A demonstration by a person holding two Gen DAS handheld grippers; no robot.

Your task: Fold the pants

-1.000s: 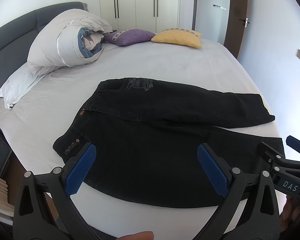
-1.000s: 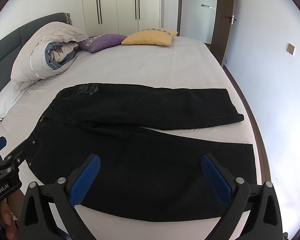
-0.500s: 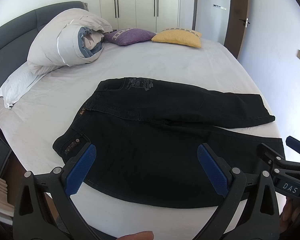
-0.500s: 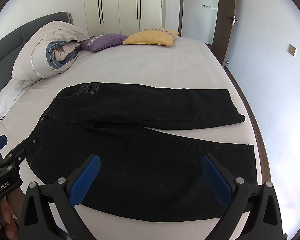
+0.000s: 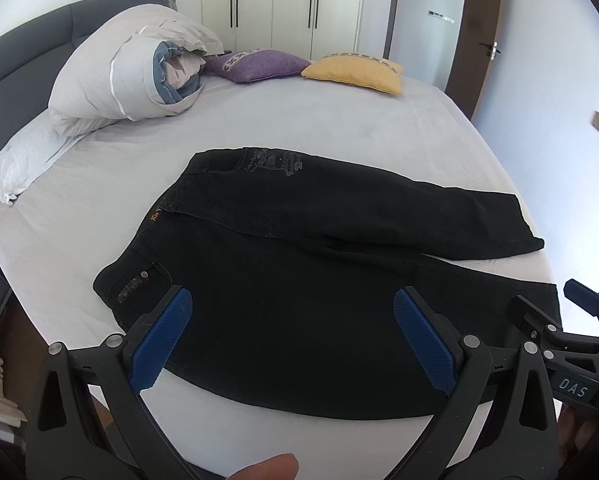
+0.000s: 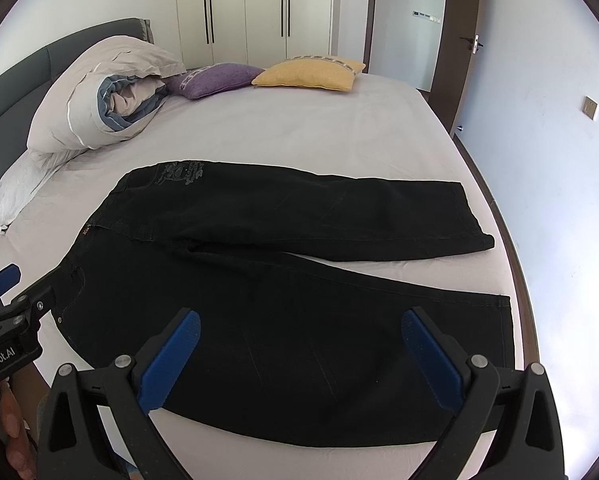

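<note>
Black pants (image 5: 299,264) lie flat on the white bed (image 5: 299,120), waist to the left, legs spread apart to the right; they also show in the right wrist view (image 6: 283,280). My left gripper (image 5: 291,320) is open and empty, hovering above the near leg by the waist end. My right gripper (image 6: 299,340) is open and empty, hovering above the near leg. The right gripper shows at the right edge of the left wrist view (image 5: 571,320). The left gripper shows at the left edge of the right wrist view (image 6: 3,308).
A rolled duvet (image 5: 131,76) and white pillow (image 5: 23,156) lie at the bed's left by the grey headboard (image 5: 19,56). A purple cushion (image 5: 259,65) and a yellow cushion (image 5: 355,72) lie at the far side. Wardrobes and a door stand behind.
</note>
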